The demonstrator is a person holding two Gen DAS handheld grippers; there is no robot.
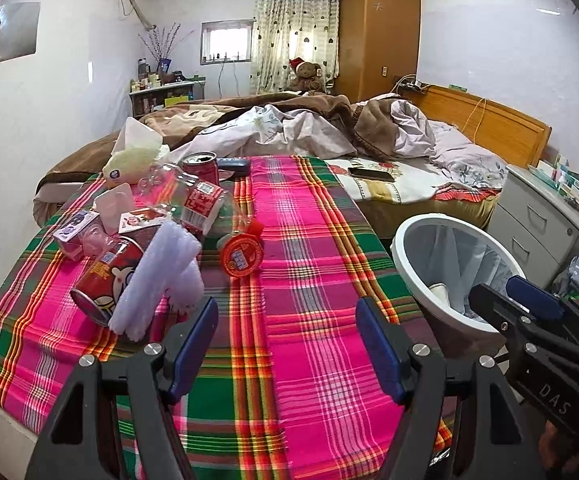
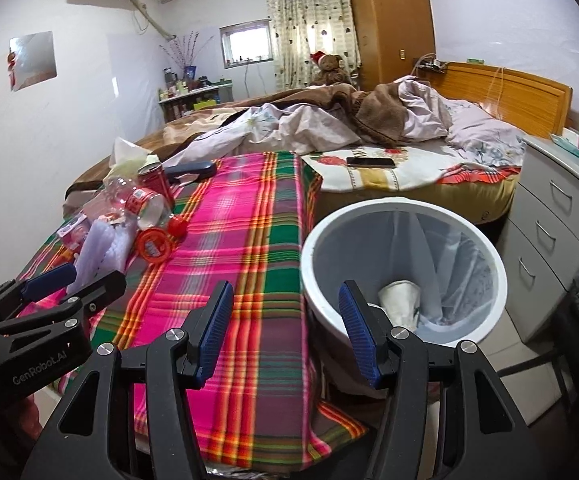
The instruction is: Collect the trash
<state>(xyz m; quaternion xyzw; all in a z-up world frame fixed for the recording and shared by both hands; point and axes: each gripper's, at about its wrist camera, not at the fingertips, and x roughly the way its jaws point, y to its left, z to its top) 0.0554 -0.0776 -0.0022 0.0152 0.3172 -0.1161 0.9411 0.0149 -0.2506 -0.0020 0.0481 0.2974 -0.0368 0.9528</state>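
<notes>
Left gripper (image 1: 287, 344) is hanging over the plaid cloth (image 1: 309, 280) with its jaws wide apart and nothing in them, and the right gripper (image 2: 285, 330) is just as empty, spread open by the bin (image 2: 403, 204). All the trash sits on the left of the cloth: 2 red cans, a clear bottle (image 1: 205, 204), foam sheets (image 1: 161, 276) and a red lid (image 1: 243, 258) (1 wrapper is already in the bin). I'd go for the foam first since it's nearest, grip it across the stack so it doesn't fan out, and keep low over the tipped can (image 1: 105, 280).
</notes>
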